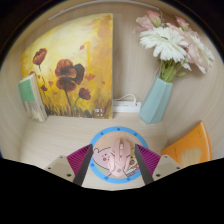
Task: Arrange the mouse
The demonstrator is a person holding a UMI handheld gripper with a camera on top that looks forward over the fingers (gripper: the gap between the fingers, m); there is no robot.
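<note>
The tongs (116,166) grip a pale pink mouse (116,158), both fingers pressing its sides, held over a round blue mat (97,170) on the surface (60,135). Beyond them stand a poppy painting (72,67), a white power strip (126,104) and a blue vase (155,100) of daisies (165,42).

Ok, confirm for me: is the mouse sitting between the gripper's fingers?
Yes, the mouse sits on the round blue pad, between the gripper fingers.
</note>
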